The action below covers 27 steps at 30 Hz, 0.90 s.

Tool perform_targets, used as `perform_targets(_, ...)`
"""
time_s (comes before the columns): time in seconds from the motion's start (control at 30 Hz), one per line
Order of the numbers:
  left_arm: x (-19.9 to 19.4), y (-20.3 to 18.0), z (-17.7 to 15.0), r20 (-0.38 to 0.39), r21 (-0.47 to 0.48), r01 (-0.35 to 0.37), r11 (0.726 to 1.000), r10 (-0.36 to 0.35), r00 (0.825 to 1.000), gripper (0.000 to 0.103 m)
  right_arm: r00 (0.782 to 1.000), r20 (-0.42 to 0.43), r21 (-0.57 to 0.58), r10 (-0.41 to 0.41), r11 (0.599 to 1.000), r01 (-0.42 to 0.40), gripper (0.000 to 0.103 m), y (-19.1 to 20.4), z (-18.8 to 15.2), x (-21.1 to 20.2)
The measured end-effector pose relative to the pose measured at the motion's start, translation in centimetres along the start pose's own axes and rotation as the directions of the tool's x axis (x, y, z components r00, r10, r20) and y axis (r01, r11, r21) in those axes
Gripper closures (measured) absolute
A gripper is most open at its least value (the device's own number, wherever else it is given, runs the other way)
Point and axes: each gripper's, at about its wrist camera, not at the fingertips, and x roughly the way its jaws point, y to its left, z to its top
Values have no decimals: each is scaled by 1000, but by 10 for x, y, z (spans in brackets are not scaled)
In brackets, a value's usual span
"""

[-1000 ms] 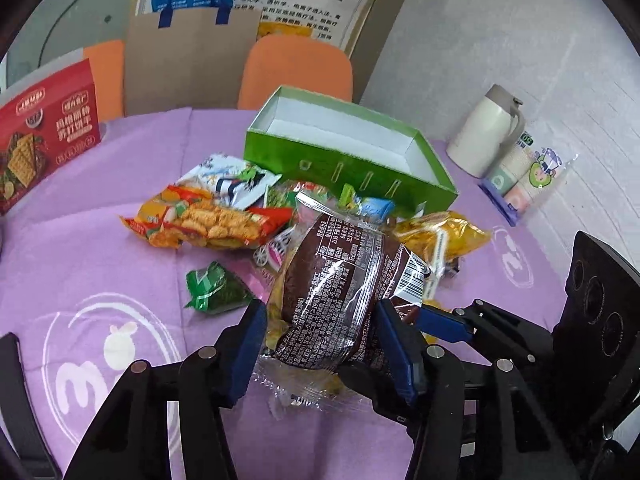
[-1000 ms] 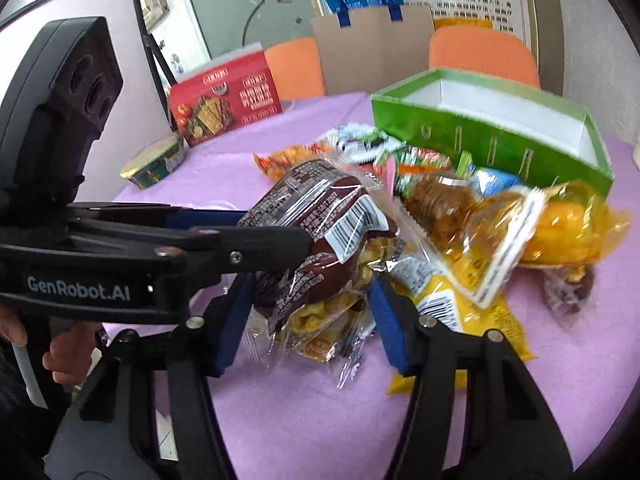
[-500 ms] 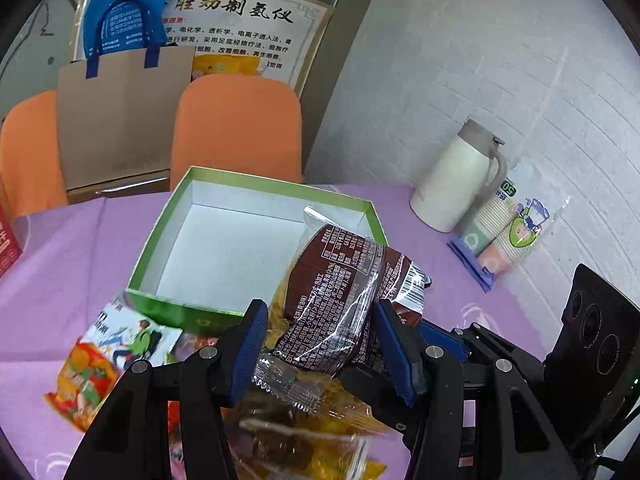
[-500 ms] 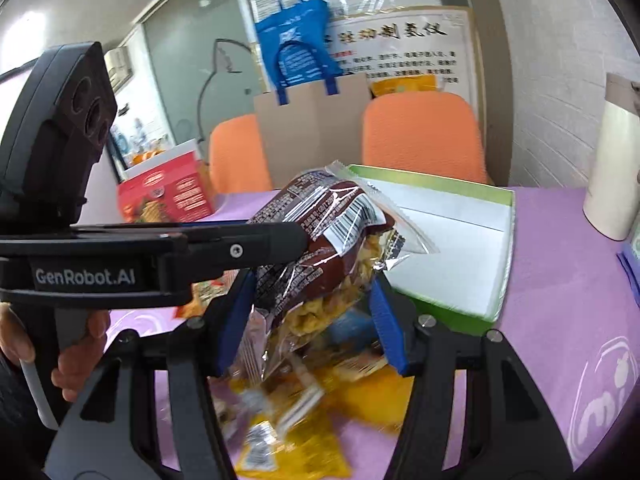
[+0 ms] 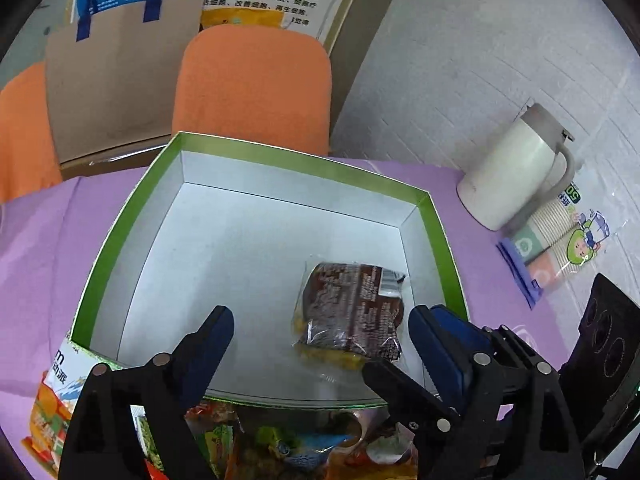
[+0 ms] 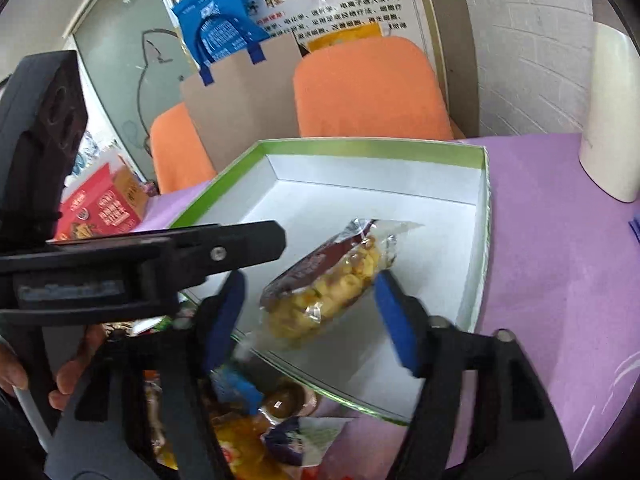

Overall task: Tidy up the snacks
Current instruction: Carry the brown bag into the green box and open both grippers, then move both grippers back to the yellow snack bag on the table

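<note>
A brown snack packet (image 5: 352,312) with yellow pieces showing through its clear end lies inside the green box (image 5: 120,240), in the near right corner of its white floor. My left gripper (image 5: 320,332) hangs open over the box's near wall, its blue pads on either side of the packet and apart from it. In the right wrist view the same packet (image 6: 332,292) sits between the spread blue pads of my open right gripper (image 6: 310,296), touching neither. The left tool's black body (image 6: 140,264) crosses that view at the left.
Several loose snack packets (image 5: 280,440) lie heaped on the purple tablecloth (image 6: 560,260) in front of the box. A white jug (image 5: 516,168) and a pack of paper cups (image 5: 560,248) stand to the right. Orange chairs (image 5: 256,84) and a brown paper bag (image 5: 116,76) stand behind.
Both grippers, shut together on the brown packet, lifted it from the pile and carried it over the green box. Both have opened, and the packet now lies in the box.
</note>
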Motion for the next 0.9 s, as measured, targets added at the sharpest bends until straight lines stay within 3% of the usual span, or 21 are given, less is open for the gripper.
perform_targets(0.17,-15,8,-8,5,-42,-13,999,13,1000,11,1000,12,-73,-27,997,28,18,6,-6,-11)
perform_targets(0.27,-44,4,-14,76,-23,-37,999,39,996,11,997,59,-98,-44,994,50,18,13,-5,-34)
perform_targets(0.43,-111,-11,-31,230,35,-97,995,86,969,11,983,181,-112,-42,992,63,5,31,-4,-94)
perform_targets(0.63,-169,-25,-78,334,88,-147,985,110,936,10,955,296,-153,-27,985,76,4,54,-24,-158)
perform_targets(0.77,-180,-20,-118,341,55,-175,983,147,929,10,944,329,-142,-28,987,79,3,61,-46,-179)
perform_targets(0.9,-174,0,-162,296,-28,-172,985,173,940,10,952,304,-104,-32,992,66,3,56,-80,-178)
